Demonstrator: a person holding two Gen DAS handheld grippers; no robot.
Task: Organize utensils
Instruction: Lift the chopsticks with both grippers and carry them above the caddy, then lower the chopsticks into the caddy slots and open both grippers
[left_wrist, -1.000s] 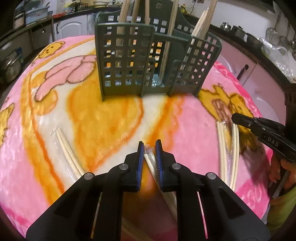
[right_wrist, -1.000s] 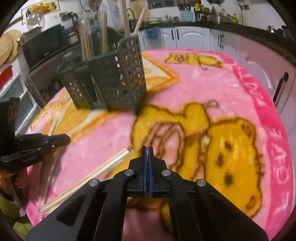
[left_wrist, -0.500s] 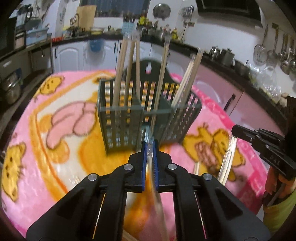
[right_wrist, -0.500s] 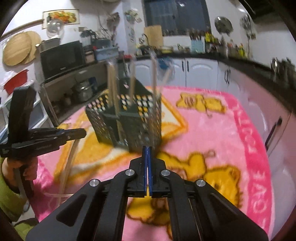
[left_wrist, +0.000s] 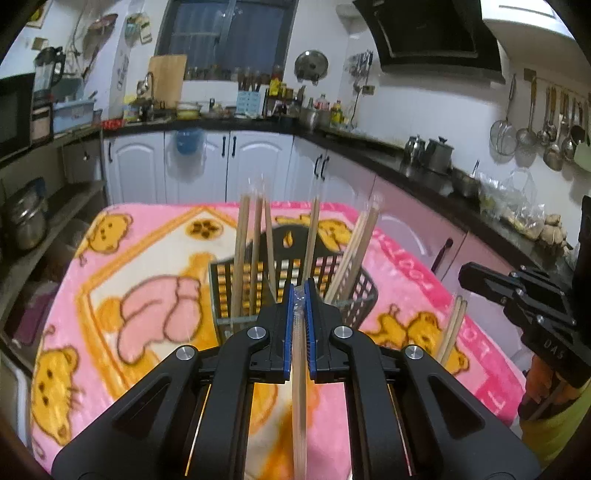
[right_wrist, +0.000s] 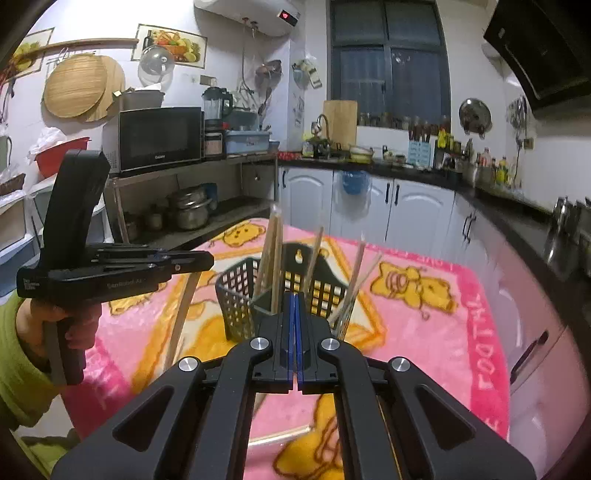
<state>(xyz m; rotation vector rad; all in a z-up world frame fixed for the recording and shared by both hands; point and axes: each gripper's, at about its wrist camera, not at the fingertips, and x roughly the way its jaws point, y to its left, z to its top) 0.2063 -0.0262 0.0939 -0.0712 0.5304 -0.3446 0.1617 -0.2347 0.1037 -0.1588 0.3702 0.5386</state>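
A dark green slotted utensil basket (left_wrist: 354, 280) (right_wrist: 236, 295) stands on the pink blanket, with several wrapped chopstick pairs (left_wrist: 245, 254) upright in it. My left gripper (left_wrist: 300, 295) is shut on a wrapped chopstick pair (left_wrist: 299, 398), which hangs down below the jaws, lifted above the blanket in front of the basket. It also shows in the right wrist view (right_wrist: 184, 310), hanging from the left gripper (right_wrist: 192, 260). My right gripper (right_wrist: 294, 299) is shut with nothing between its fingers. It appears at the right of the left wrist view (left_wrist: 469, 275).
Another wrapped chopstick pair (left_wrist: 452, 332) lies on the pink cartoon blanket (left_wrist: 129, 266) at the right, and one (right_wrist: 277, 434) lies near the front edge. Kitchen counters, white cabinets (left_wrist: 236, 166) and a shelf with pots (right_wrist: 188, 214) surround the table.
My left gripper closed on a chopstick pair lying on the blanket and lifted it well above the table. My right gripper rose too, staying shut. The basket now looks lower and farther.
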